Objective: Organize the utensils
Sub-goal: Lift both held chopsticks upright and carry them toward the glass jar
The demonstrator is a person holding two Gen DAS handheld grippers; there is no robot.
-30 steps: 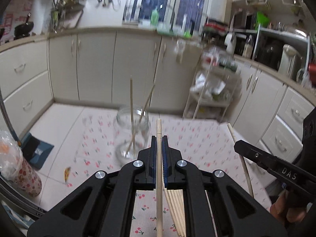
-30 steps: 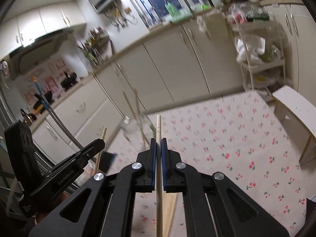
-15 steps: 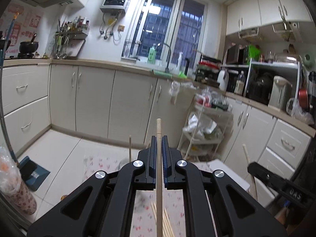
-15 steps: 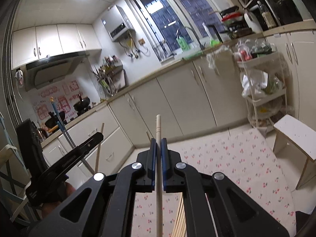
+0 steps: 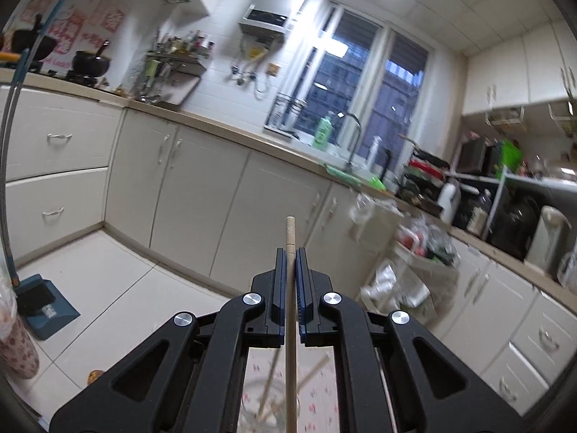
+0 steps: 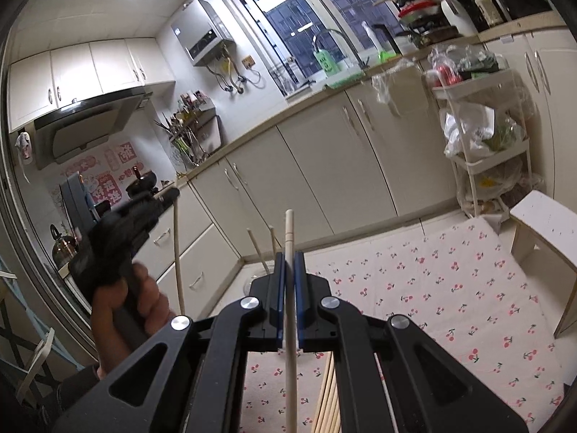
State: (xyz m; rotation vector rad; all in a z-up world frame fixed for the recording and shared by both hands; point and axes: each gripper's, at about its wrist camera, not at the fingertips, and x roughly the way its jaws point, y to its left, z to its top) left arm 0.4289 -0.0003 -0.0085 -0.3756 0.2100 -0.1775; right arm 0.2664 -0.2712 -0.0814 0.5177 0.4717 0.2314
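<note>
My left gripper (image 5: 289,252) is shut on a wooden chopstick (image 5: 290,231) that runs through its jaws and pokes out ahead. Below it, seen between the gripper's arms, stands a clear glass jar (image 5: 268,406) with two chopsticks leaning in it. My right gripper (image 6: 288,256) is shut on a pale chopstick (image 6: 289,227). In the right wrist view the left gripper (image 6: 169,195) is raised at the left in a person's hand (image 6: 144,299), its chopstick (image 6: 176,249) hanging down. Two chopstick tips (image 6: 252,241) from the jar rise behind the right jaws. A bundle of loose chopsticks (image 6: 326,404) lies on the cherry-print tablecloth (image 6: 450,288).
Cream kitchen cabinets (image 5: 202,187) and a counter with a sink run behind. A white wire trolley (image 6: 483,137) with bags and a white stool (image 6: 544,223) stand by the table's far right. A blue dustpan (image 5: 43,306) and a floral bag (image 5: 14,342) sit on the floor at left.
The left gripper rose and tilted up with its chopstick, so the jar dropped to the bottom of its view. The right gripper also tilted up, holding its chopstick throughout.
</note>
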